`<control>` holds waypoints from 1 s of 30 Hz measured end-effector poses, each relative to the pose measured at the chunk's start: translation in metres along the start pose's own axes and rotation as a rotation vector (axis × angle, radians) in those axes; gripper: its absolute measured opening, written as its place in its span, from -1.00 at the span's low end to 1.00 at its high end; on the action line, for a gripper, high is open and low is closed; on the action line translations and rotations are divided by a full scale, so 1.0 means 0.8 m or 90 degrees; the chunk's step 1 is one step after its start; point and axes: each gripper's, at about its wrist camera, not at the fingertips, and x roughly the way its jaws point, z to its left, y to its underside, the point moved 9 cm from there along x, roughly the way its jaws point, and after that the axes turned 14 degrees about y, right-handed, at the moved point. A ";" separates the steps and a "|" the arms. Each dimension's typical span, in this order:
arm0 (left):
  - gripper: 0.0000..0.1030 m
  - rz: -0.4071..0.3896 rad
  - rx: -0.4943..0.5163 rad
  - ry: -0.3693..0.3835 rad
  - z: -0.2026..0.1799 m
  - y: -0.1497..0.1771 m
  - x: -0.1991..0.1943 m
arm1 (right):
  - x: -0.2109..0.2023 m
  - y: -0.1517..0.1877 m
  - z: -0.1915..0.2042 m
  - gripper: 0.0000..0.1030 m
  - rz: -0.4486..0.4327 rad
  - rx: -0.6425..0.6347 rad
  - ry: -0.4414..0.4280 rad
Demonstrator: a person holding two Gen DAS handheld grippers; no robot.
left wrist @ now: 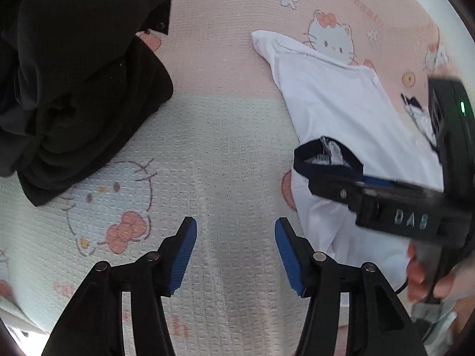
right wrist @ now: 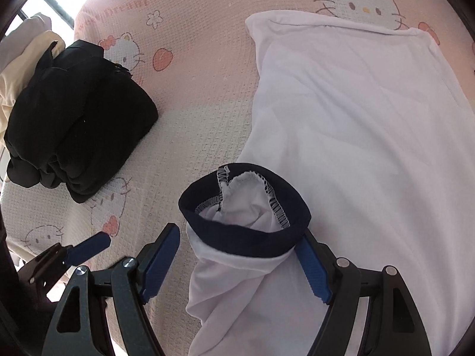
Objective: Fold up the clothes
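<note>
The biggest thing is the soft cover (right wrist: 196, 68). It is pink and white and has cartoon cats and strawberries on it. All the clothes lie on it.

The next biggest is the white shirt (right wrist: 356, 118). It lies spread out and mostly flat on the cover. One end of it has a dark blue edge (right wrist: 246, 237) around a round hole. That end is lifted up off the cover and stands open like a little cup.

To the left of the white shirt, well apart from it, is a pile of black clothes (right wrist: 80, 112). The pile is bunched up and lumpy. Past the black pile, even further from the white shirt, some cream clothes (right wrist: 17, 74) touch the pile at the edge of the cover.

The right claw (right wrist: 240, 231) is at the lifted end of the white shirt. It is wide. The dark blue edge sits between its two fingers. The edge touches the right finger (right wrist: 311, 264). There is a small gap between the cloth and the other finger, so the claw is not pinching the shirt.

The left claw (left wrist: 236, 231) is just beside the white shirt, on its left. It points down at a bare bit of the cover. It is partly spread, and nothing is between its fingers.

A hand (left wrist: 421, 276) holds the handle of the right claw, over the near end of the white shirt.
</note>
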 end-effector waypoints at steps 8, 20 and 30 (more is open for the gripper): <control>0.00 0.027 0.045 -0.008 -0.027 0.010 0.017 | -0.004 0.001 -0.006 0.11 -0.034 -0.010 0.043; 0.01 0.045 0.090 -0.010 -0.054 0.013 0.028 | -0.031 -0.003 -0.021 -0.81 -0.019 0.113 -0.082; 0.01 0.033 0.072 0.076 -0.081 0.011 0.035 | -0.046 -0.020 -0.029 -0.81 -0.016 0.124 -0.125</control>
